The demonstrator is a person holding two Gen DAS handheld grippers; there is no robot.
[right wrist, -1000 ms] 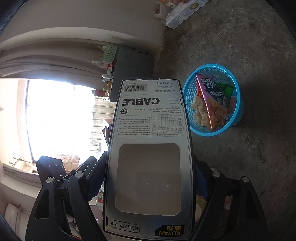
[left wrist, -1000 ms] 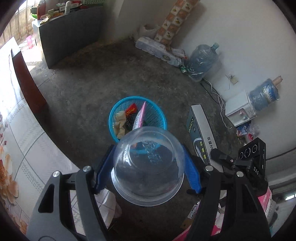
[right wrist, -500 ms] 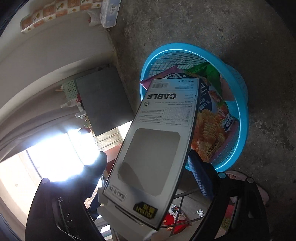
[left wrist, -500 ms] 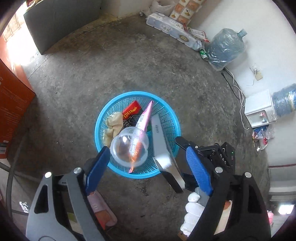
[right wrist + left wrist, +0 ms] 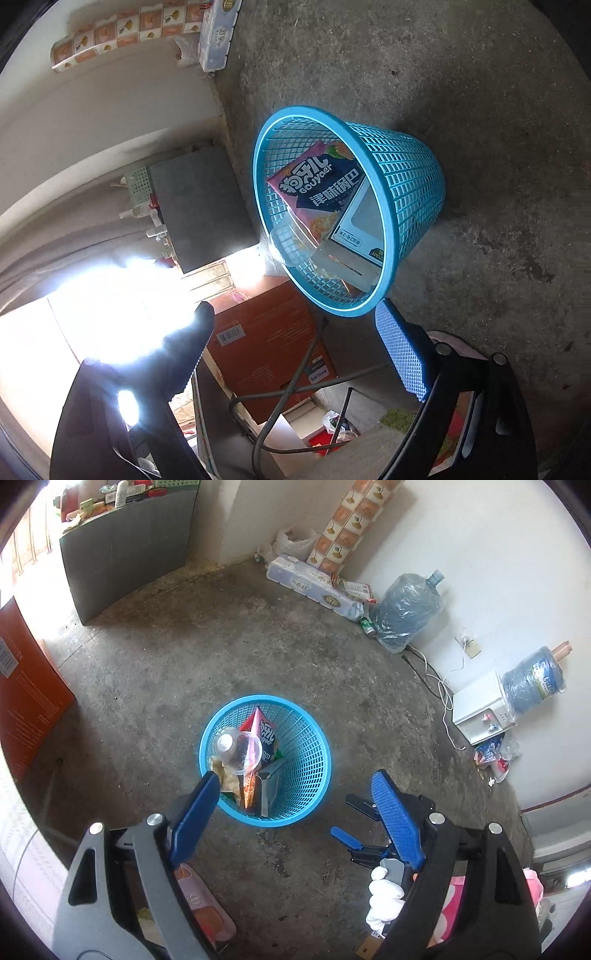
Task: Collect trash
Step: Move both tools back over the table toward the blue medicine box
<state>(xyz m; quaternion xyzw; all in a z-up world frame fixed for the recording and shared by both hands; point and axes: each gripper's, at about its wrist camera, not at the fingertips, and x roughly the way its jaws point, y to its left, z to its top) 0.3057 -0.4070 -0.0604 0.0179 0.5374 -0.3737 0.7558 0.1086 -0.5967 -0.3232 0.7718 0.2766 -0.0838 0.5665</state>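
A blue mesh basket (image 5: pixel 314 760) stands on the concrete floor; it also shows in the right wrist view (image 5: pixel 410 184). Inside lie a clear plastic cup (image 5: pixel 238 751), a pink snack bag (image 5: pixel 317 184), a white cable box (image 5: pixel 360 225) and crumpled paper (image 5: pixel 225 775). My left gripper (image 5: pixel 295 794) is open and empty above the basket's near rim. My right gripper (image 5: pixel 295 325) is open and empty beside the basket; it also shows in the left wrist view (image 5: pixel 354 823), low at the right.
An orange carton (image 5: pixel 26 701) stands at the left. A dark grey cabinet (image 5: pixel 129 557) stands at the back. Water jugs (image 5: pixel 406 613), a white dispenser (image 5: pixel 484 709) and packs of tissue rolls (image 5: pixel 314 587) line the wall. A pink slipper (image 5: pixel 199 912) lies near me.
Both grippers opened. The clear cup left my left gripper and the cable box left my right gripper; both now lie in the blue basket. Both grippers have drawn back from it.
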